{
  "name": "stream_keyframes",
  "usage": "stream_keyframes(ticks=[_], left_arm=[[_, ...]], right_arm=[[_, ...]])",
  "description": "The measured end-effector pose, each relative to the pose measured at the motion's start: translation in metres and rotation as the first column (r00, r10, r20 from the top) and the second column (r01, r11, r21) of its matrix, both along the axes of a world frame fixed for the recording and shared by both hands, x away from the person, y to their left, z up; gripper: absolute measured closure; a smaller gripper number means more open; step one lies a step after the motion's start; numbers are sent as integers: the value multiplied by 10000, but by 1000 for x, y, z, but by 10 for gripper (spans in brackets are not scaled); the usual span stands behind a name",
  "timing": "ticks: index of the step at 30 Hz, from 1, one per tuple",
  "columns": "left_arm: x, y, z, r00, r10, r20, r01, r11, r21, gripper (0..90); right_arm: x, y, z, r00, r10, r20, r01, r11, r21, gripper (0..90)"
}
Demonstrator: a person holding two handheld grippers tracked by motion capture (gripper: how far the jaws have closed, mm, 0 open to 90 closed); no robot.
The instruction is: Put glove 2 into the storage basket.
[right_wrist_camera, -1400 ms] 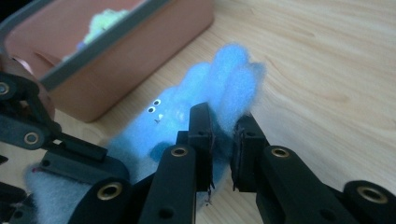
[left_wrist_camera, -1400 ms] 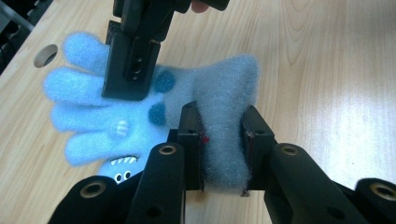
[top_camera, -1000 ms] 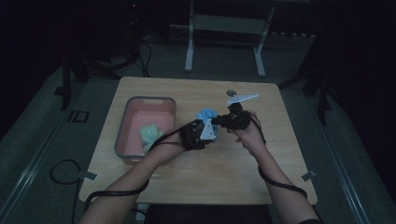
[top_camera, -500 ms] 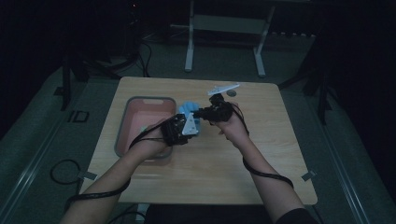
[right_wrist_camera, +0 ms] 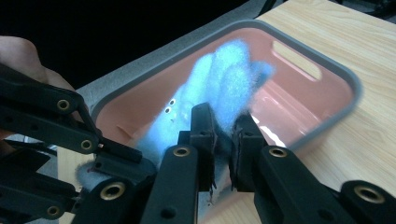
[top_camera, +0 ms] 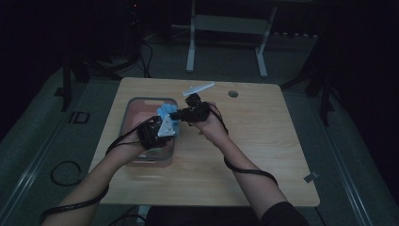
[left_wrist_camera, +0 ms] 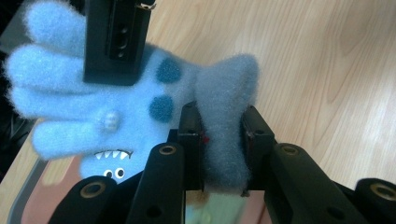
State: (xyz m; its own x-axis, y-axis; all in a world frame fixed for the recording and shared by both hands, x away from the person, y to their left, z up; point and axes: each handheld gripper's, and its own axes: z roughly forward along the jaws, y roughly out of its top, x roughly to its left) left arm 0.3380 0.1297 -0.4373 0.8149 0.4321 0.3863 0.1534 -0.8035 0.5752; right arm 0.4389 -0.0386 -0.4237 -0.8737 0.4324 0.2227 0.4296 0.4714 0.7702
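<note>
Held in the air between both tools, over the near rim of the pink bin (top_camera: 141, 104) on the wooden worktop (top_camera: 263, 155): a fluffy blue glove (left_wrist_camera: 93, 107) with monster eyes, teeth and dark blue spots. Left tool (left_wrist_camera: 223, 140) pressed together on the cuff end, the plush bunched into a thick wad between the pads; right tool (right_wrist_camera: 223, 140) likewise pinching a fold of the fuzzy pile, with the finger end of the glove hanging toward the bin's inside. Clearly soft and very light, judging by the limp drape and the way the pile squashes under the pads; no stiffness, nothing fragile, little risk of damage from a firm squeeze. Somewhat prone to slipping if only loose fuzz is caught. Best taken at the cuff or across the palm, with a full layer of fabric between the pads rather than a single finger tip. Likely to flop and fold on release.
</note>
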Motion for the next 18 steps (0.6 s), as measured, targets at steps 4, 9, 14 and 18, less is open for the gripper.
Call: stream_keyframes(ticks=[4,9,14,18], left_arm=[[-3,15,-4,9996,271,-98,-270,9996,100,748],[-9,35,-13,9976,651,-229,-649,9979,86,748],[-13,49,-28,9949,917,-409,-915,9958,73,747],[-9,52,-38,9934,953,-634,-952,9954,44,747]], right_arm=[[2,19,-5,9994,286,-199,-286,9996,35,821],[1,44,-13,9975,607,-357,-610,9981,-71,821],[-1,64,-24,9953,874,-428,-883,9959,-203,822],[-1,70,-34,9950,893,-457,-913,9949,-438,822]])
